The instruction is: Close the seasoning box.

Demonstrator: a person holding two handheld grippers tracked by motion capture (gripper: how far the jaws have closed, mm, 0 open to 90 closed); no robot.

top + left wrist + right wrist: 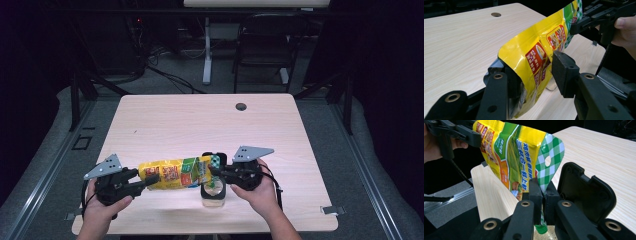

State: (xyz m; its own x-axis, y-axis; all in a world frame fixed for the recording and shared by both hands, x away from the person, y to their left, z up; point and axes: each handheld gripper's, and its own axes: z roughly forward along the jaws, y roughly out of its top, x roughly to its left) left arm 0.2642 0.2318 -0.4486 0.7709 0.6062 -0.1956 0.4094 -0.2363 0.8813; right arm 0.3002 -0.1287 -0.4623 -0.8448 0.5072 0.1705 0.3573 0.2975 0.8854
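Observation:
A yellow snack bag point(172, 173) with red and green print hangs level above the table's front edge, stretched between my two grippers. My right gripper point(216, 172) is shut on its green-checked top edge point(549, 167), the jaws point(543, 195) closed tight on the seal. My left gripper point(152, 180) has the bag's bottom end point(531, 47) between its wide-set jaws point(534, 75). One pad sits behind the silver fold and the other lies against the printed face. Under the bag's right end stands a small container point(213, 196) with its black lid point(586, 192) flipped up.
The light wooden table point(200, 125) has a round cable hole point(241, 106) near its far edge. A dark chair point(265, 45) and a white table leg point(207, 50) stand beyond it. A tape mark point(332, 210) sits at the front right corner.

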